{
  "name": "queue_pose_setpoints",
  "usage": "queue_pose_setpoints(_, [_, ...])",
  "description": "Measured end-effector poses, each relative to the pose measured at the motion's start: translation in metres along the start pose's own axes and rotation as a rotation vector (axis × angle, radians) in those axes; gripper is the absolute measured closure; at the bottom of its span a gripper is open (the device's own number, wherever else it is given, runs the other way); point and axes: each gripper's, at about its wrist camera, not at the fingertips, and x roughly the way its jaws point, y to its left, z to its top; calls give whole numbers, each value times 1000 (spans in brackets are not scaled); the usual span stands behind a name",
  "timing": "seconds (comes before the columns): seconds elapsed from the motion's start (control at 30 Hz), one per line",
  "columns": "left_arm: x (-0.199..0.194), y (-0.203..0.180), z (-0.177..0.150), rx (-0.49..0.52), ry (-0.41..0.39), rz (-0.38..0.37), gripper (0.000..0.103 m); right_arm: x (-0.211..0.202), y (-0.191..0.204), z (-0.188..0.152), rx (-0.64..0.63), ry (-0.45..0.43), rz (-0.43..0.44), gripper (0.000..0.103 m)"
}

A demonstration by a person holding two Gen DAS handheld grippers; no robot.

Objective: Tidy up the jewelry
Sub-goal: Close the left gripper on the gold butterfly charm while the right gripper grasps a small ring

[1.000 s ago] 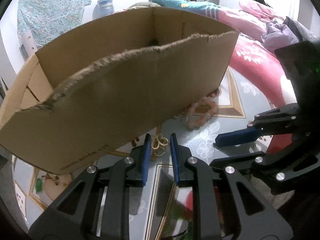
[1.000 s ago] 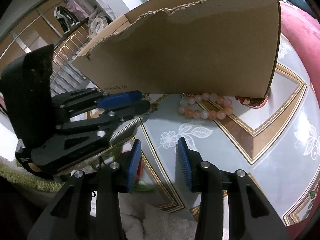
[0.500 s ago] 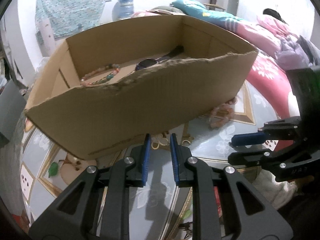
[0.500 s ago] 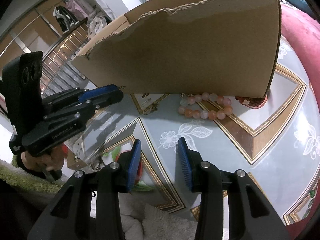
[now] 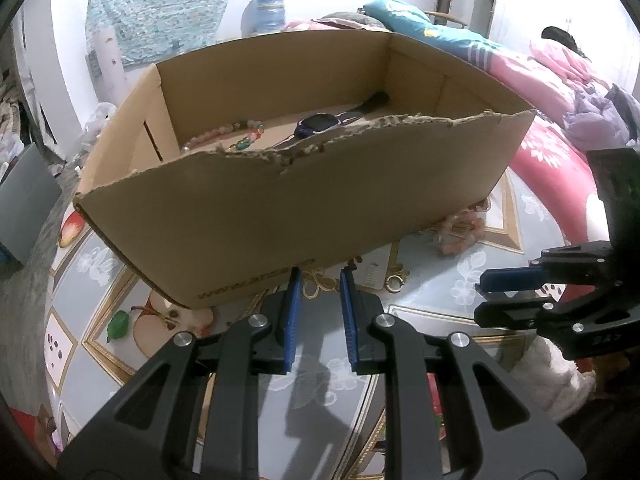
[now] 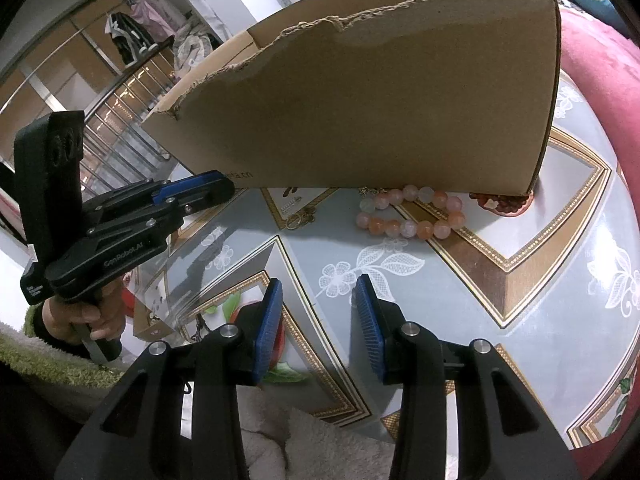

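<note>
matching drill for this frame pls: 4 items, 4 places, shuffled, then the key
Items
1. smartwatch
2. pink bead bracelet
3. gold clasp piece
4. left gripper

Places
A. on the tablecloth, against the cardboard box's outer wall near its right corner in the right wrist view
B. inside the box, on its floor
C. jaws empty, tips close to the box's lower front edge
D. on the tablecloth, between the bracelet and the left gripper's tips in the right wrist view

Pairs: 1-B, 2-A, 3-D, 4-C
</note>
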Motion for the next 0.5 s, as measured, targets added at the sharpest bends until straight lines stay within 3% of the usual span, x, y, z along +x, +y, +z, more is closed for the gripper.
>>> queue_pose_setpoints(0.5, [1,7,-2,-17,9,17,85,0,0,0,-2,0,1,65])
